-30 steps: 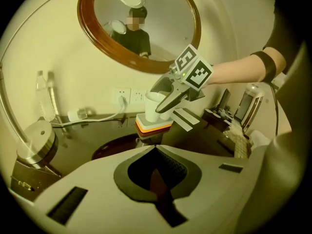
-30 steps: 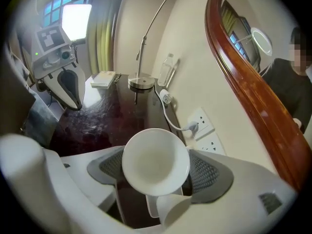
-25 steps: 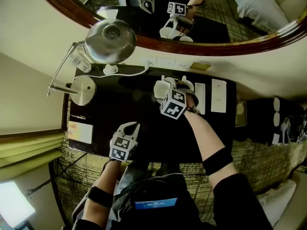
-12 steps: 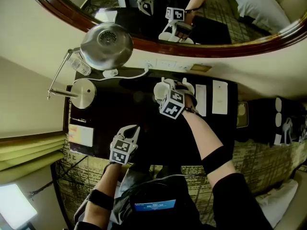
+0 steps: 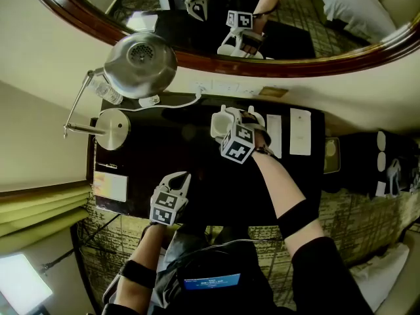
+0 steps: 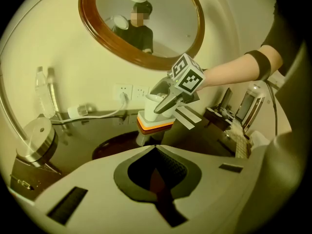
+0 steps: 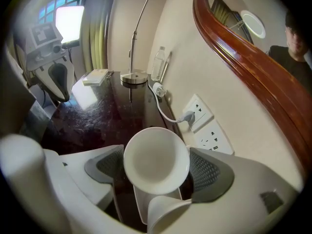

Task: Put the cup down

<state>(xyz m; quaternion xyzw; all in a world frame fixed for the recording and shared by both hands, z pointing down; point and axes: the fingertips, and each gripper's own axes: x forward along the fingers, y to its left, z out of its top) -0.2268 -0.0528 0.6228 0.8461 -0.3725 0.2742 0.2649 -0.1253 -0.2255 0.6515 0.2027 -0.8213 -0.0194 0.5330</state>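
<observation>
Hand-held gripper (image 7: 157, 169) jaws (just opening) flank a white cup (image 7: 156, 156).

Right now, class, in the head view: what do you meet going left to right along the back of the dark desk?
Lamp base → white adapter → white cup → narrow white card → wider white card.

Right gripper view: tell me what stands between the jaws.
A white cup stands between the right gripper's jaws, plain in the right gripper view. The jaws have just been opening and seem clear of it.
</observation>
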